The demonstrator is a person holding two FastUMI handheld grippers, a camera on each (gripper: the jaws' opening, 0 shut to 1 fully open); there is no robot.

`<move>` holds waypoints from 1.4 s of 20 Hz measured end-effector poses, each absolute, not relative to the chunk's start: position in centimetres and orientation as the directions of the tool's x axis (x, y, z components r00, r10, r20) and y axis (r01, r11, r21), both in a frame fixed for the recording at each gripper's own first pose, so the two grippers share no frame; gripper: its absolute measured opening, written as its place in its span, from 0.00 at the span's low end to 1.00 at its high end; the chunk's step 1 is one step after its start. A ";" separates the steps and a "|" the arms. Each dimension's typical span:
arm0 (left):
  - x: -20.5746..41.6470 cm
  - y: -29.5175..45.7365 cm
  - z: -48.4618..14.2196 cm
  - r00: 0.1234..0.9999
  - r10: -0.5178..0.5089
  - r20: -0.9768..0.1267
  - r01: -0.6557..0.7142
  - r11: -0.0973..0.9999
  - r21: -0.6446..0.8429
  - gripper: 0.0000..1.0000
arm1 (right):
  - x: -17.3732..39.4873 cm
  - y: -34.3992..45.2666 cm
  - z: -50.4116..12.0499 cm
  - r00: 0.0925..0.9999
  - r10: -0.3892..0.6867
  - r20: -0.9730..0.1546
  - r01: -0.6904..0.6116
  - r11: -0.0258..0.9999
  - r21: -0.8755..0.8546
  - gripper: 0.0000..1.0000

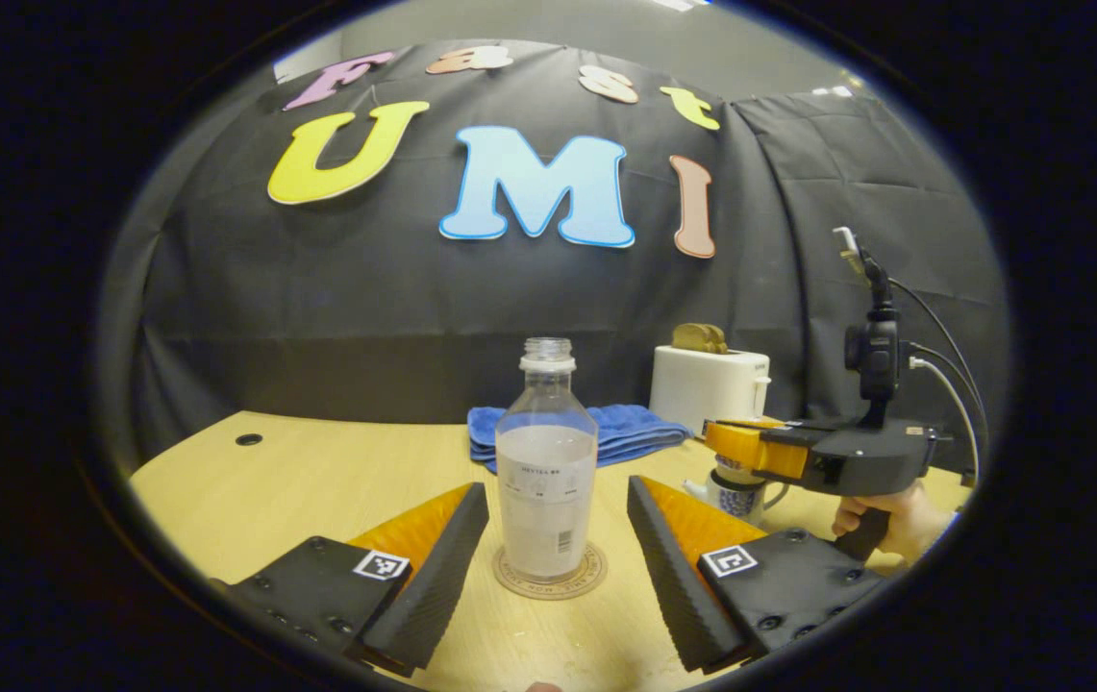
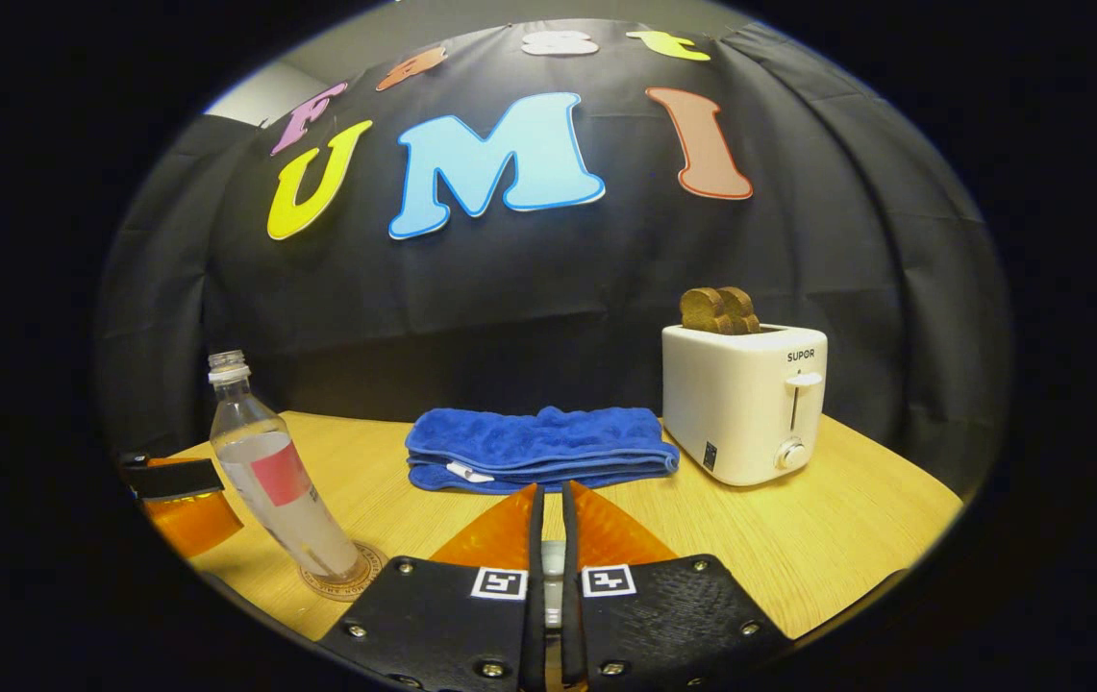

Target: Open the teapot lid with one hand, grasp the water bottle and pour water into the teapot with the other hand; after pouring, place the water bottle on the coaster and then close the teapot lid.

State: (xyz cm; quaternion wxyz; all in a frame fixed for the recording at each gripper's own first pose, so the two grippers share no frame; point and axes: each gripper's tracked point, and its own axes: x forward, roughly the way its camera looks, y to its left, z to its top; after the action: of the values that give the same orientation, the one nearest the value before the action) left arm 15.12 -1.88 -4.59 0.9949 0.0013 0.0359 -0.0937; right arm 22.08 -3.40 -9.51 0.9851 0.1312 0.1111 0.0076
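Left tongs [image 1: 558, 538] spread wide, the water bottle [image 1: 546, 481] standing upright on its coaster [image 1: 550, 577] right between the fingers with clear gaps either side, touching neither. Off beyond the right finger, the teapot [image 1: 738, 495] sits on the desk [image 1: 317, 481] with the right tongs [image 2: 548, 519] over it; they are nearly pressed together on something pale, too hidden to name. Ahead lie a folded blue towel [image 2: 540, 447] and a white toaster [image 2: 745, 404].

water bottle [image 1: 546, 471]: clear, white label, red patch | coaster [image 1: 596, 569]: tan, dark print | towel [image 2: 540, 448]: blue | toaster [image 2: 742, 401]: white | toast [image 2: 720, 309]: brown | teapot [image 1: 738, 495]: white, blue pattern | table [image 2: 827, 538]: pale wood grain
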 end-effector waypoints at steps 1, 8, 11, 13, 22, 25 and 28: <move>15.0 -1.9 -4.8 0.979 -0.189 -0.077 0.190 0.982 -0.006 1.00 | 22.1 -3.1 -9.7 0.975 0.047 -0.217 0.011 0.966 0.259 0.06; 14.7 -2.5 -4.4 0.974 -0.214 -0.076 0.214 0.977 -0.014 1.00 | 21.9 -2.6 -9.8 0.976 0.040 -0.213 0.003 0.980 0.199 0.07; 14.6 -2.3 -4.2 0.974 -0.214 -0.072 0.213 0.977 -0.016 1.00 | 21.9 -2.5 -10.3 0.975 0.031 -0.220 0.004 0.988 0.155 0.06; 14.2 -2.4 -4.5 0.973 -0.217 -0.074 0.216 0.976 -0.018 1.00 | 21.8 -2.3 -10.6 0.973 0.033 -0.230 0.003 0.988 0.155 0.06; 14.4 -2.6 -4.0 0.975 -0.215 -0.057 0.215 0.977 -0.017 1.00 | 20.7 -1.6 -9.8 0.977 0.024 -0.210 -0.003 0.995 0.102 0.34; 14.1 -2.7 -3.4 0.976 -0.212 -0.043 0.212 0.977 -0.004 1.00 | 19.2 -1.2 -8.3 0.982 0.023 -0.185 -0.003 0.995 0.105 0.54; 13.4 -2.8 -2.6 0.978 -0.207 -0.021 0.207 0.978 -0.003 1.00 | 16.7 -1.2 -6.4 0.988 0.010 -0.153 0.008 0.993 0.115 0.71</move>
State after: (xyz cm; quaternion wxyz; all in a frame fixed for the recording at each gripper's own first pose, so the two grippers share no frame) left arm 13.44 -2.82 -2.60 0.9945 -0.0002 0.0104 -0.1042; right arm 16.72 -1.16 -6.39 0.9954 0.0577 0.0771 0.0005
